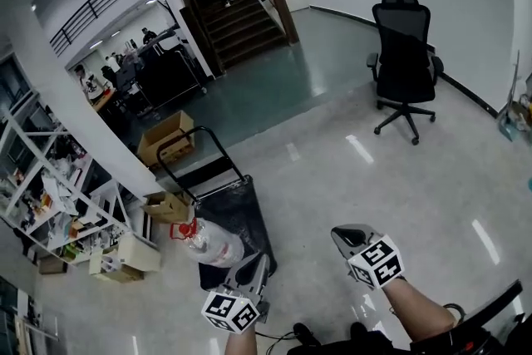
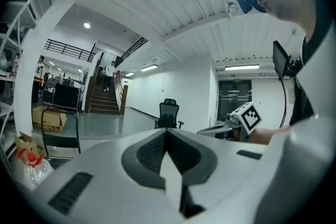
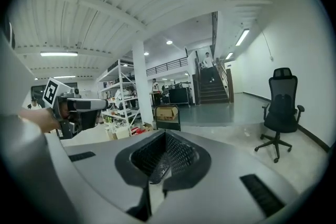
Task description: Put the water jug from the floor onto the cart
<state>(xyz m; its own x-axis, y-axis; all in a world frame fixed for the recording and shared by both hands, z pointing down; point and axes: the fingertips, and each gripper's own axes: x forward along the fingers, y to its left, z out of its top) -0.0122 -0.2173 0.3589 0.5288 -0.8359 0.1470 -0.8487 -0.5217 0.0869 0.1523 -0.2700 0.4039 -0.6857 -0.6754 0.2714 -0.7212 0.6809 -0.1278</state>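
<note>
**Water jug** (image 1: 212, 245): a clear jug lying on its side at about 7 o'clock in the head view, its red cap (image 1: 184, 229) pointing to 10 o'clock. It touches the near left corner of the black cart (image 1: 239, 204). Whether it rests on the floor or partly on the deck cannot be determined.

**Left hand-held gripper** (image 1: 259, 262): at 4 o'clock of the jug, just beside it, jaws closed and empty.

**Right hand-held gripper** (image 1: 339, 235): at 3 o'clock, well apart, likewise closed on nothing.

**Surroundings:** cardboard boxes (image 1: 166, 137) at 12 o'clock of the cart, office chair (image 1: 405, 62) at 2 o'clock.

**Assessment:** approach stage, no grasp yet.

**Recommendation:**
- Open both jaws before contact.
- Take the neck and the base from opposite sides.
- Lift the jug level.
- Set it mid-deck, since a round body may roll.
</note>
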